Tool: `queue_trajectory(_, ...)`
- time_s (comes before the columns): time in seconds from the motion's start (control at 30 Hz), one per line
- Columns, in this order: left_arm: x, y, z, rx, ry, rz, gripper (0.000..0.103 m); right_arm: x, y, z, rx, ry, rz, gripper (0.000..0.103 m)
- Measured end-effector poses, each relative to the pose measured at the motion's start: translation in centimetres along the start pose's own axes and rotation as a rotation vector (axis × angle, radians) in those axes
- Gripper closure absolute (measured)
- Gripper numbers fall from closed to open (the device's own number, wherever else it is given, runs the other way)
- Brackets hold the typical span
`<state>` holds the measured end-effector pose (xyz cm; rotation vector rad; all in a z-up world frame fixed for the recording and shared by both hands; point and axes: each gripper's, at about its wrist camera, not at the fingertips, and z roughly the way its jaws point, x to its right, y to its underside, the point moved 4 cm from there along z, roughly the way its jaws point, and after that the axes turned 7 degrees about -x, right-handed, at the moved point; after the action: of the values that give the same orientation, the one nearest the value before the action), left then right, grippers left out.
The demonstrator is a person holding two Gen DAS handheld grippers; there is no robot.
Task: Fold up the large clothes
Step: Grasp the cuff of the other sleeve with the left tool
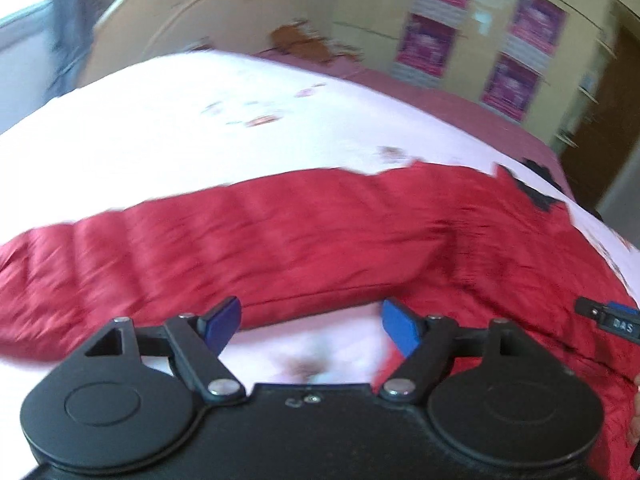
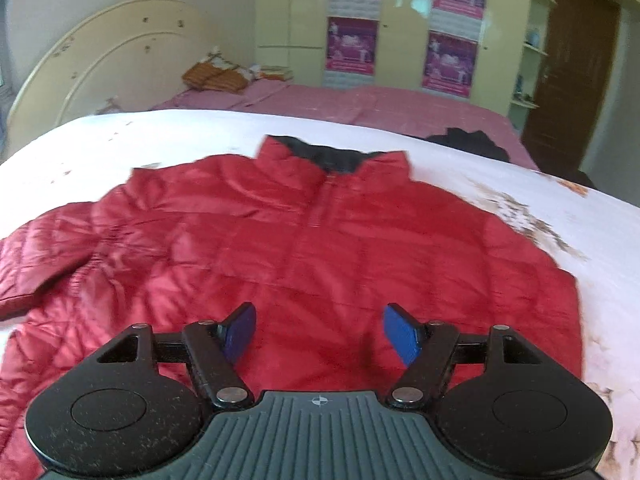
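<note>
**Both grippers free above the spread jacket, sleeve fold next**

The red puffer jacket [image 2: 304, 248] lies flat, front up, on the white floral bedspread [image 2: 520, 200], collar toward twelve o'clock in the right wrist view; one sleeve [image 1: 240, 236] stretches out toward nine o'clock. The left gripper [image 1: 312, 324] has its fingers spread with nothing between them, hovering at the sleeve's lower seam; the right gripper [image 2: 320, 332] likewise stands wide and empty over the hem. To fold well, I judge each should pinch both quilted layers at an edge, cuff and shoulder, then carry the sleeve across the chest without dragging the slippery body. The left view is smeared by motion; the cuff is cut off at nine o'clock; the other sleeve is not visible, and whether it is tucked under I cannot tell.
</note>
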<state>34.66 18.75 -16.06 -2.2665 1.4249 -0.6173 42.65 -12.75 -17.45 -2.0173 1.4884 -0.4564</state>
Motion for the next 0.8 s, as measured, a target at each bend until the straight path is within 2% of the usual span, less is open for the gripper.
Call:
queue_trajectory(0.3, -10.1, 2.7, -1.4, -0.010, -0.073, -0.302, 0.029, -6.1, -1.2, 0.6, 0.020, -0.084, -0.063, 0.033)
queue_trajectory(0.43, -13.8, 3.9, -1.6, 0.002, -0.095, -0.427, 0.031, -7.9, -1.6, 1.7, 0.010, -0.085, -0.078, 0.033)
queue_trajectory(0.57, -16.7, 4.0, -1.1, 0.047, -0.039, -0.532, 0.032, -8.7, -0.8, 4.1, -0.071, -0.079, -0.093, 0.033)
queue_trajectory(0.67, -17.3, 3.3, -0.7, 0.089, -0.016, -0.566, 0.031, -8.8, -0.6, 4.8, -0.080, -0.068, -0.106, 0.033)
queue_trajectory(0.73, -17.8, 3.0, -0.4, 0.122, -0.012, -0.594, 0.037, -8.5, -0.9, 4.5, -0.065, -0.079, -0.087, 0.033)
queue_trajectory(0.8, -18.3, 2.7, -0.4, 0.143, -0.018, -0.619, 0.053, -8.3, -1.2, 4.1, -0.035, -0.068, -0.075, 0.033)
